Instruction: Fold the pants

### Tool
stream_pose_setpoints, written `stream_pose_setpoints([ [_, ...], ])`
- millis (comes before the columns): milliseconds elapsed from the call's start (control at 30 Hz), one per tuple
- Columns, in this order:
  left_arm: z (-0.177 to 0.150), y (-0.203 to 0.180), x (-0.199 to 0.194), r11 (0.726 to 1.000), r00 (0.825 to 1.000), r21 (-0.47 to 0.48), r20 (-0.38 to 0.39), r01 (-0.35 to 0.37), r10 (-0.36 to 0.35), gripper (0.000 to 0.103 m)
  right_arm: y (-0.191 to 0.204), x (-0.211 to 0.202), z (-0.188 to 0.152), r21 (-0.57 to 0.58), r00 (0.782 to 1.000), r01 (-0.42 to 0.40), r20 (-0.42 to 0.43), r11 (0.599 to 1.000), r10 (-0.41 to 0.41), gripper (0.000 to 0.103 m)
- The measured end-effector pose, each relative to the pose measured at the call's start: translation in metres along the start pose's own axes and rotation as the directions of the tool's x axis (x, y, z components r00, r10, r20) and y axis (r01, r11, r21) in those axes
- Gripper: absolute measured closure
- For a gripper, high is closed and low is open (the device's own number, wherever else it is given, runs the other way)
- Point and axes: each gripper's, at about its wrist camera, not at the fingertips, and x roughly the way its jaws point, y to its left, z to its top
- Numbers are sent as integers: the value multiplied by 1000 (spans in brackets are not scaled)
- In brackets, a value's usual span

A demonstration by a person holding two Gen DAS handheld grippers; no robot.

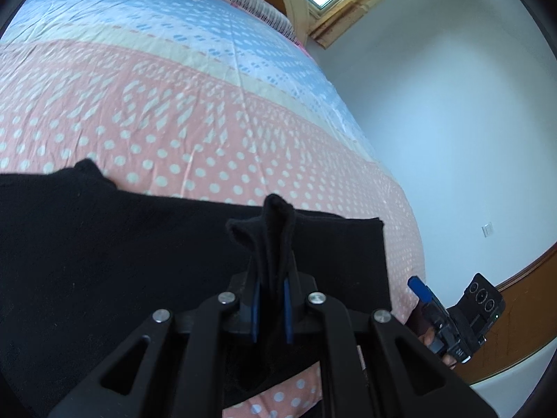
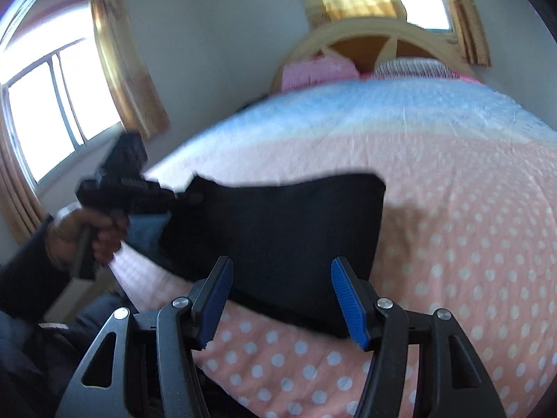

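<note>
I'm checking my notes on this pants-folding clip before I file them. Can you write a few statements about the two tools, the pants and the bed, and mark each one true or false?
1. The left tool is shut on a bunch of the black pants. True.
2. The right tool grips the pants too. False: its pads stand apart with nothing pinched between them.
3. The pants lie on a polka-dot bedspread. True.
4. The pants are light blue. False: they are black.
5. A pink pillow sits by the headboard. True.
</note>
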Motion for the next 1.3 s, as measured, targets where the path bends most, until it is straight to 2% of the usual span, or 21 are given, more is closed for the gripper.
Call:
stream_pose_setpoints([
  [100,-1,11,11,1000,1000,-13,-9,-27,27,92,3,6,-4,-42,999,31,-13,999,-31,43],
  [167,-2,14,17,997,997,2,-7,-71,71,84,3,5,-6,-39,1000,29,-11,999,-29,42],
  [200,-3,14,19,996,996,14,1,-87,87,83,2,4,-6,-36,1000,26,-11,999,-26,42],
  [300,-5,11,17,994,995,55,22,-97,96,80,-4,-11,2,25,999,-16,47,1000,15,42],
  [400,-8,1,9,980,986,125,77,-158,149,61,-6,-15,22,45,995,-23,93,999,18,39],
  [433,-9,-4,6,972,980,146,107,-183,168,49,-6,-15,29,47,994,-28,108,999,22,39],
  [467,-9,-7,4,966,975,163,129,-199,179,44,-7,-13,35,51,992,-39,122,998,32,39],
  [567,-10,-18,3,946,965,222,168,-238,203,40,-17,5,52,104,992,-73,114,992,61,39],
  [633,-11,-20,5,931,958,251,172,-266,228,34,-33,30,59,153,998,-41,63,987,31,39],
  [700,-12,-19,16,918,952,264,160,-297,262,33,-51,53,59,209,999,49,-19,977,-46,39],
  [767,-14,-14,27,910,946,261,132,-322,297,33,-62,53,57,266,1000,1,19,964,-6,39],
  [800,-16,-14,28,904,943,272,144,-329,300,32,-63,49,56,277,1000,-12,27,961,5,39],
  [867,-20,-18,29,883,935,313,158,-351,316,32,-57,39,57,266,1000,6,26,964,-13,39],
  [933,-23,-21,27,872,932,331,161,-360,324,32,-50,24,55,271,998,16,51,962,-31,39],
  [1000,-28,-23,22,873,935,337,160,-353,316,31,-45,14,53,279,997,-51,69,959,33,39],
  [1100,-39,-27,11,875,938,342,172,-343,300,30,-23,7,44,220,985,-170,48,961,163,35],
  [1133,-43,-27,9,875,939,345,177,-341,296,25,-14,9,38,192,981,-194,16,962,195,34],
  [1167,-46,-26,9,872,936,344,179,-349,303,21,-9,14,34,172,979,-194,-25,966,201,34],
  [1233,-50,-22,14,867,932,345,171,-360,319,21,1,29,20,124,981,-135,-120,983,150,34],
  [1300,-55,-21,14,852,926,365,193,-376,326,20,8,27,19,79,989,-112,-92,991,119,34],
])
